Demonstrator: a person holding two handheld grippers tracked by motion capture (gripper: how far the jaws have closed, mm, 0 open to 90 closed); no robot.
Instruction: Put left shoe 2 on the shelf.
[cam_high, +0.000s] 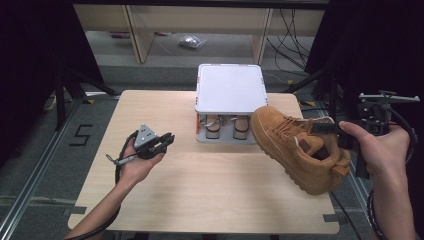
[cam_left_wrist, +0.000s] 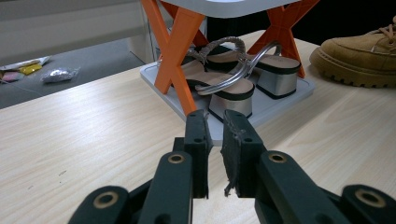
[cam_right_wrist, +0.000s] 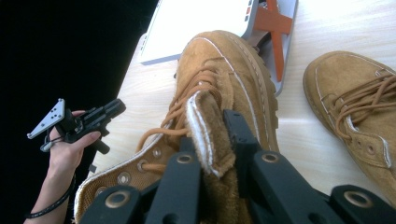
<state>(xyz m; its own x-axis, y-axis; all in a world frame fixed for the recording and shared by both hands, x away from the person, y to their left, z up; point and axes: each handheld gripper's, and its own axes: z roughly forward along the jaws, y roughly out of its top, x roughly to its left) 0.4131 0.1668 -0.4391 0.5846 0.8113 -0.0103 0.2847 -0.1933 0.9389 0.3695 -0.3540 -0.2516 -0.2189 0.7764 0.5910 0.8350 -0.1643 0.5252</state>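
Observation:
A tan suede boot (cam_high: 300, 150) hangs tilted over the right side of the wooden table (cam_high: 200, 175), toe toward the rack. My right gripper (cam_right_wrist: 210, 126) is shut on its fleece-lined tongue (cam_right_wrist: 205, 126); in the high view this gripper (cam_high: 327, 127) comes in from the right. A second tan boot (cam_right_wrist: 355, 112) lies on the table beneath and beside the held one. My left gripper (cam_high: 167, 140) is held above the table's left half, and its jaws (cam_left_wrist: 215, 116) stand a narrow gap apart with nothing between them.
A small rack with a white top (cam_high: 230, 87), orange cross legs (cam_left_wrist: 180, 51) and a grey base stands at the table's far middle. A pair of silver-heeled sandals (cam_left_wrist: 233, 79) sits under it. A tan boot's toe (cam_left_wrist: 359, 56) lies right of the rack.

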